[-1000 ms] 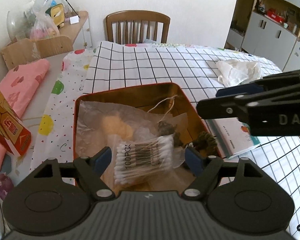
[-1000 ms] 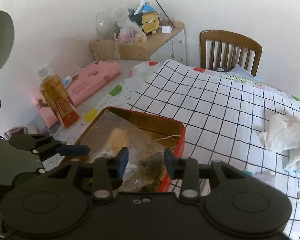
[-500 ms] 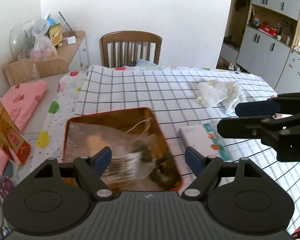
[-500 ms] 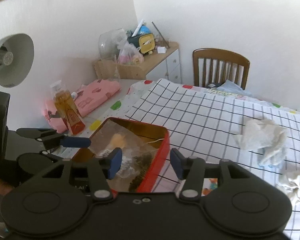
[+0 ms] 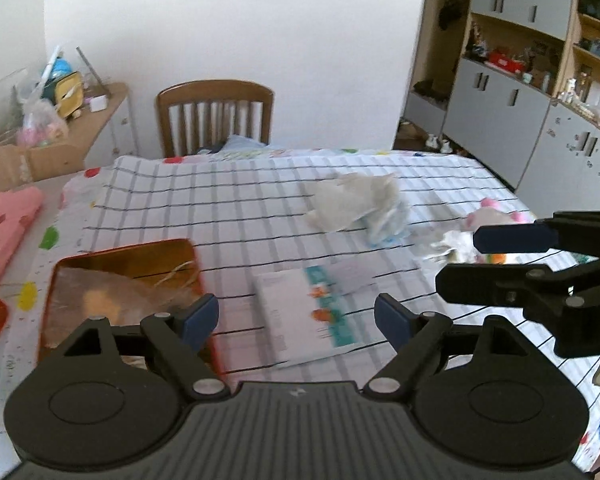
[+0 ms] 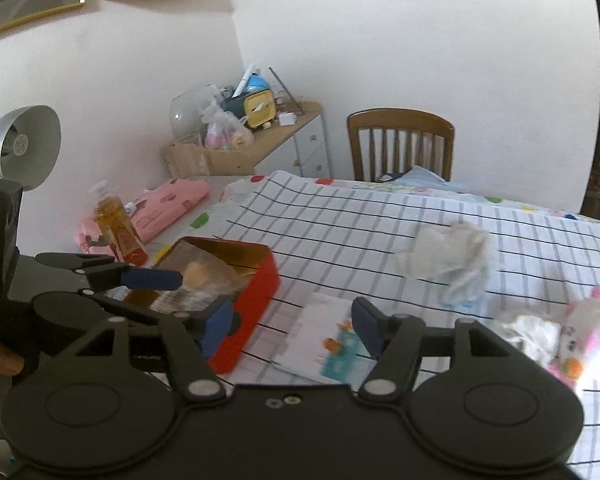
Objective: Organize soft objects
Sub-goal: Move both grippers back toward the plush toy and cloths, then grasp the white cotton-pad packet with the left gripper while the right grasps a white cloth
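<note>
Worktop (image 5: 228, 208) covered by a white cloth with a black grid, over a dotted sheet showing at its left and far edges. Left gripper (image 5: 298, 316) held above the near edge, jaws spread wide, nothing between them. Right gripper (image 6: 292, 330) likewise spread and empty, hanging over a printed booklet (image 6: 324, 340) that lies flat just right of a red tin (image 6: 256, 292). The tin sits at the near left of the cloth and holds a clear plastic bag (image 5: 112, 296) with soft contents that are too blurred to name. Crumpled white cloth (image 5: 352, 200) rests mid-worktop, touching a pale blue bundle (image 5: 386, 226). A pink-and-white plush toy (image 6: 588, 332) lies at the right beside another crumpled white piece (image 6: 534, 332). Left of the worktop: a folded pink textile (image 6: 168, 204) and an amber bottle (image 6: 114, 228). Room: 1 wooden chair (image 5: 216, 116) at the far side, a cluttered side cabinet (image 6: 284, 136), grey wall cupboards (image 5: 512, 100), a silver lamp (image 6: 24, 144)
</note>
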Tool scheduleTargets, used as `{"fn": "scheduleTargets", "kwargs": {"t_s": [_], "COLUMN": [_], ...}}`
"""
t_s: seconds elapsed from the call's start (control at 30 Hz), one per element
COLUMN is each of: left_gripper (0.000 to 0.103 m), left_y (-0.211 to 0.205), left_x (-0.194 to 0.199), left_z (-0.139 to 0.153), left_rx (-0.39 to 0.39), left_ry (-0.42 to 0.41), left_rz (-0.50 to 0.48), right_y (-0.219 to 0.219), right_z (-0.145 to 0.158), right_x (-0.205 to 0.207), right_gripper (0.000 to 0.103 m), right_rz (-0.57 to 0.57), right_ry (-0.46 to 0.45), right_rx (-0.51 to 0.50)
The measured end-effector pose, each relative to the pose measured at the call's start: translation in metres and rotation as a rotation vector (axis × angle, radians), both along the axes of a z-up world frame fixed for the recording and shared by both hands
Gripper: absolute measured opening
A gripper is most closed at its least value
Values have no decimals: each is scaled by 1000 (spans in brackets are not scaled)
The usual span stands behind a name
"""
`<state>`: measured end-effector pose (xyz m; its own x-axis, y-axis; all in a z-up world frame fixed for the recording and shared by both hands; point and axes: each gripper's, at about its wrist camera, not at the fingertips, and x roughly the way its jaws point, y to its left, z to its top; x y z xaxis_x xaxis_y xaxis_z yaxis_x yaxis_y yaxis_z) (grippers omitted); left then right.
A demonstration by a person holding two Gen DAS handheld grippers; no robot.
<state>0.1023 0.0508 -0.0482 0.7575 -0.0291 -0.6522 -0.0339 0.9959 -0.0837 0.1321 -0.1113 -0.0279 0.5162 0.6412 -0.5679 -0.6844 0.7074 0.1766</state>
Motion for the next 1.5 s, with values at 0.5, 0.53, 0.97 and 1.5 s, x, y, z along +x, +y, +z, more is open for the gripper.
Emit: {"fn": "scheduleTargets", "kwargs": {"t_s": [0.5,0.53,0.97,1.5], "left_gripper": [101,103,103,102], "left_y": [-94,-100,-131,-112], "left_x": [31,33,82,133], "left_z": [-1,-2,-31,-88], "left_rx": [-36,-22,-26,37], "left_ry": [-49,-50,-19,27], "left_rz": [-69,-69,-60,21], "right_y": [-119,-127,-181,-130], "right_z": [-8,-9,-28,-71], "right_x": [22,24,65,137], "right_gripper": [84,85,87,70], "right_rz": [-122,-132,-243,-206], "right_ry": [9,10,34,72], "right_rx": [16,15,28,-110]}}
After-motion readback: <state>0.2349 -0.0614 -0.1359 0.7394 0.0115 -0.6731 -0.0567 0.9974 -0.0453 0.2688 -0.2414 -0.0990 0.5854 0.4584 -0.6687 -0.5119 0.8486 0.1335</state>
